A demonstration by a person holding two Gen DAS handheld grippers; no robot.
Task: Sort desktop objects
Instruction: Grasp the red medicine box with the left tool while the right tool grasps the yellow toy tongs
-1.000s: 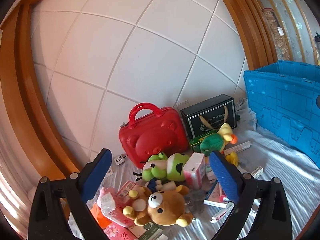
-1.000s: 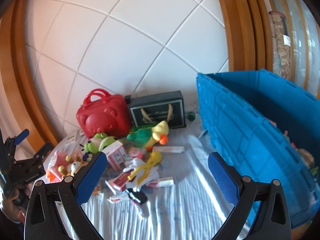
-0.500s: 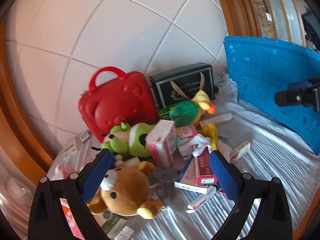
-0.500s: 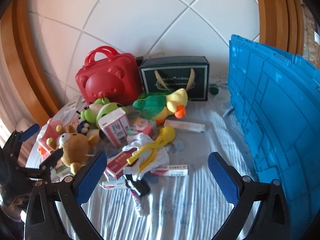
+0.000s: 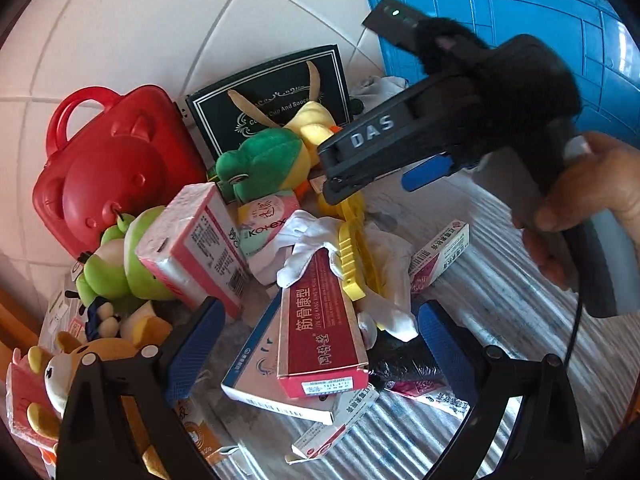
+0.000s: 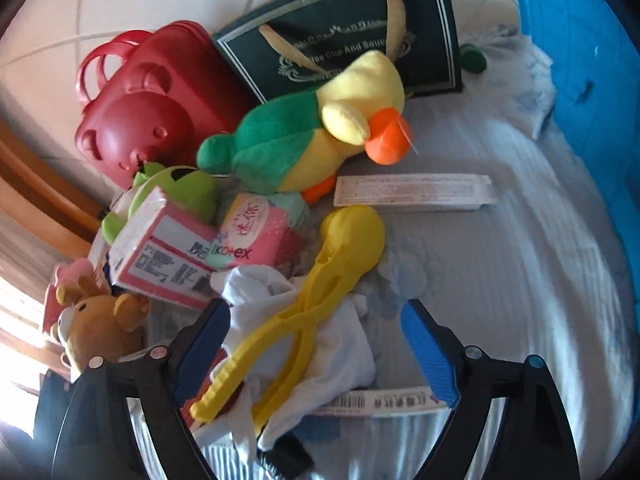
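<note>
My right gripper (image 6: pixel 316 346) hangs low over a yellow plastic tong (image 6: pixel 348 236) that lies on a white cloth (image 6: pixel 340 344). Its jaws are closing, and the tong's handles and the cloth sit between the blue pads (image 6: pixel 428 354) with no contact. My left gripper (image 5: pixel 320 344) is open just above a red medicine box (image 5: pixel 320 320) stacked on a blue-and-white box (image 5: pixel 256 372). In the left wrist view a person's hand (image 5: pixel 592 200) holds the right gripper over the yellow tong (image 5: pixel 352 240). A green-and-yellow duck plush (image 6: pixel 304 144) lies behind the pile.
At the back against the tiled wall stand a red bear case (image 5: pixel 116 168) and a dark green gift box (image 5: pixel 272 88). A blue crate (image 6: pixel 580 80) is at the right. A frog plush (image 5: pixel 120 256), a pink tissue pack (image 5: pixel 196 244), a brown bear plush (image 6: pixel 100 320) and small boxes crowd the left.
Both grippers have dropped toward the pile and tilted down. The right gripper has come in over the yellow tong, and its jaws have narrowed. It now fills the upper right of the left wrist view.
</note>
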